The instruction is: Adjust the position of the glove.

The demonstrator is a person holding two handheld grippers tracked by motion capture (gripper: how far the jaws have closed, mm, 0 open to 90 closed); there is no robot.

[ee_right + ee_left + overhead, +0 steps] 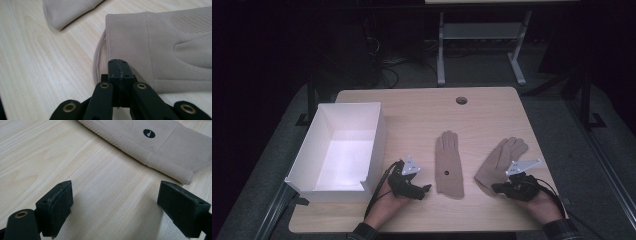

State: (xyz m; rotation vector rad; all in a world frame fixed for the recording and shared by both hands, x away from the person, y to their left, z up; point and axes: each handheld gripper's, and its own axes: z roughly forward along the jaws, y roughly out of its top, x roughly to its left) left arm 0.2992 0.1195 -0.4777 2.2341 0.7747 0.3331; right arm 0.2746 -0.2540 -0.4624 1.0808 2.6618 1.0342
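An open white box point(343, 150) sits at the wooden table's point(422, 107) left edge

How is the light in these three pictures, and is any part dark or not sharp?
High view: dim, the room black, the table and box lit. Left gripper view: bright, a soft shadow between the open jaws, glove sharp. Right gripper view: bright, even, the other glove sharp beyond the shut jaws.

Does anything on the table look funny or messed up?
Not really. Two tan gloves lie flat on the table: one glove is straight, the other glove is tilted. The white box sits upright and looks empty.
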